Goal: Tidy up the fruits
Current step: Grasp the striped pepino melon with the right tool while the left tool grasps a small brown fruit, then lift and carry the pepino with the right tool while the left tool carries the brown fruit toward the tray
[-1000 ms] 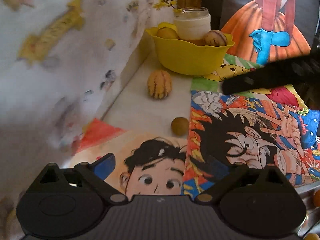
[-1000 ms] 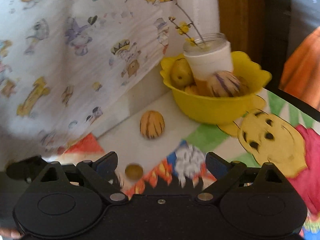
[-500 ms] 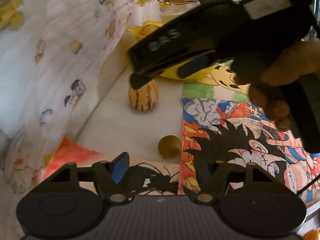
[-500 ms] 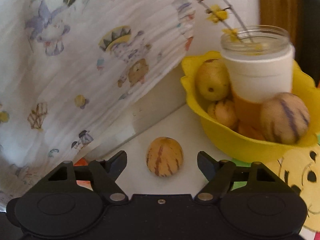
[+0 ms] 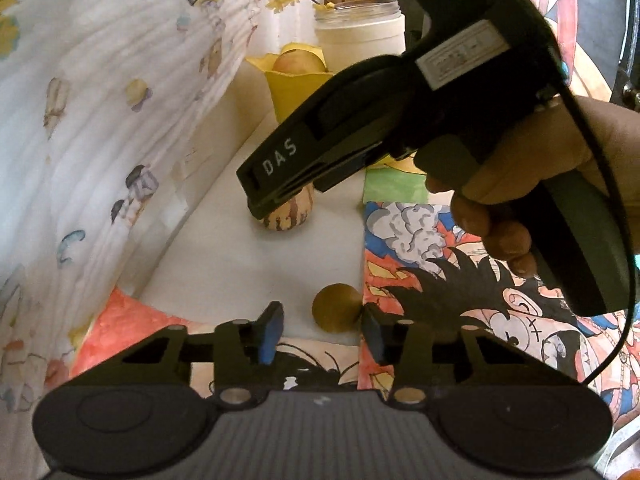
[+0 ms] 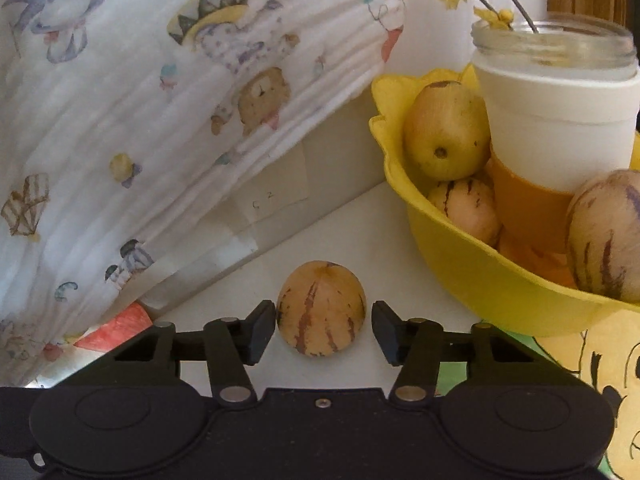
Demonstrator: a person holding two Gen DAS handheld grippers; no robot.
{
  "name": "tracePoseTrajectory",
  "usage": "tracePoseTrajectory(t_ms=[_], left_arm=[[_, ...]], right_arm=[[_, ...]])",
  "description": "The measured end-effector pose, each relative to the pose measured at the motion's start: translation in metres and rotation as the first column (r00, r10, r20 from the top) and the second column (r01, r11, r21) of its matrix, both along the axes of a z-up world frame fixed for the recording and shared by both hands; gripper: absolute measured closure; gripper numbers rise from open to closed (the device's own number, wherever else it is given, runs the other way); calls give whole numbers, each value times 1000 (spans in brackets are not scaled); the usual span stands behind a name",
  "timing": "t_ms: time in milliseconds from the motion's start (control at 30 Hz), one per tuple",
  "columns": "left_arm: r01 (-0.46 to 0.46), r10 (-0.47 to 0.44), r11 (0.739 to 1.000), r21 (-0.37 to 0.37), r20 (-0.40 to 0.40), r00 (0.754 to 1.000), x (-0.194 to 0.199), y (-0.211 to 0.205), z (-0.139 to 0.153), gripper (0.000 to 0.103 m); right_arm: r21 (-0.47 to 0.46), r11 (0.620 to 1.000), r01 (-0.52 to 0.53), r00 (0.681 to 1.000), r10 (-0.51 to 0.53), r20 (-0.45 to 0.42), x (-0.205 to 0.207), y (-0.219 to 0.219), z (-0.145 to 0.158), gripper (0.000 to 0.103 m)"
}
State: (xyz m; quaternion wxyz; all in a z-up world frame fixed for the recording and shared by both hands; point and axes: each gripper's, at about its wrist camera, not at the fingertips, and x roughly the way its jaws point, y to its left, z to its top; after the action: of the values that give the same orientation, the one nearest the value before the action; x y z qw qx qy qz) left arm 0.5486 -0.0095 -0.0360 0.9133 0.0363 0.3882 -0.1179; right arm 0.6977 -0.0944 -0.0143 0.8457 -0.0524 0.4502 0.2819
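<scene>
yellow bowl (image 6: 460, 272) already holds fruit; right gripper (image 6: 324, 330) has just been closing around the striped fruit (image 6: 321, 308) on the white table, pads not quite touching; left gripper (image 5: 322, 334) likewise narrowing on the small brown fruit (image 5: 335, 307); next: finish both pinches, lift towards the bowl.

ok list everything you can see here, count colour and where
striped fruit: one on the table, tan with brown stripes, between the right gripper's fingers, not yet pressed
small round fruit: one, brown, between the left gripper's fingers, right pad at its side, left pad clear
yellow bowl: one, back right on the table
fruits in bowl: three visible, yellow to tan, two striped
jar: one, white with clear rim, standing in the bowl, holds a yellow flower twig
printed cloth: one, white with cartoon animals, left
cartoon drawings: several, coloured, covering the table
left gripper: black, blue pads, jaws have just been closing
right gripper: black, jaws have just been closing
hand: one, holding the right gripper
</scene>
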Motion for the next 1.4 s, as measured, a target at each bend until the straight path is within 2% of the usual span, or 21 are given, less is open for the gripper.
tracePoseTrajectory(t_ms=[267, 333, 967, 1400], left_arm=[[15, -15, 1000, -6, 6, 1000, 0, -2, 0, 67], [19, -19, 1000, -7, 7, 1000, 0, -2, -1, 74], [-47, 47, 999, -2, -19, 999, -6, 13, 3, 75], [-99, 99, 995, 9, -34, 995, -22, 22, 12, 75]], right_arm=[[13, 1000, -2, 1000, 2, -17, 5, -2, -10, 51], [11, 1000, 1, 1000, -1, -16, 6, -5, -9, 51], [-9, 999, 54, 998, -54, -17, -12, -18, -10, 52], [10, 997, 80, 996, -80, -32, -45, -37, -8, 52]])
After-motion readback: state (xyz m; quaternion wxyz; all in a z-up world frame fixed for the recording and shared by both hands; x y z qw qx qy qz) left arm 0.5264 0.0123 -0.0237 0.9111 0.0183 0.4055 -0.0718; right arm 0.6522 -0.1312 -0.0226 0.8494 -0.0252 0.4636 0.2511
